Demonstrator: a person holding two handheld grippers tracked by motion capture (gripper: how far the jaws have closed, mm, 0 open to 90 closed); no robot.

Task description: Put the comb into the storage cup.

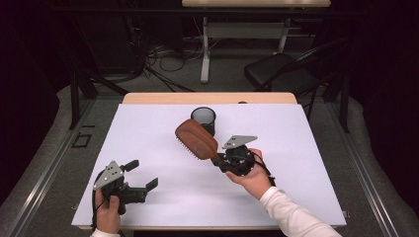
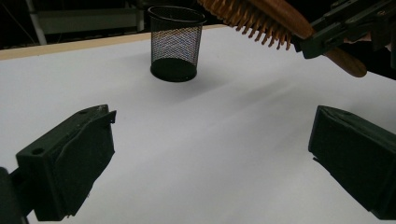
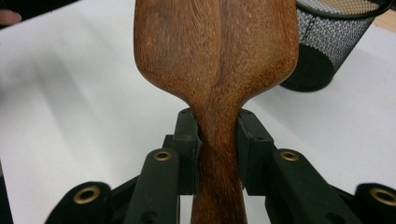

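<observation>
A wooden hairbrush (image 1: pixel 196 138) hangs above the white table with its bristles turned down and to the left. My right gripper (image 1: pixel 217 160) is shut on its handle (image 3: pixel 218 140), the pads pressing both sides just below the paddle. A black mesh cup (image 1: pixel 203 119) stands upright behind the brush head, also seen as the mesh cup (image 2: pixel 176 43) and the cup (image 3: pixel 334 44). My left gripper (image 1: pixel 143 174) rests near the front left of the table, open, with nothing between its fingers (image 2: pixel 70 161). The brush's bristles (image 2: pixel 252 21) show at the top of the left gripper view.
A white sheet (image 1: pixel 148 133) covers the wooden table (image 1: pixel 148 98). Beyond the far edge are a black chair (image 1: pixel 281 71), a desk frame (image 1: pixel 205 49) and floor cables. A metal rail runs along each side of the table.
</observation>
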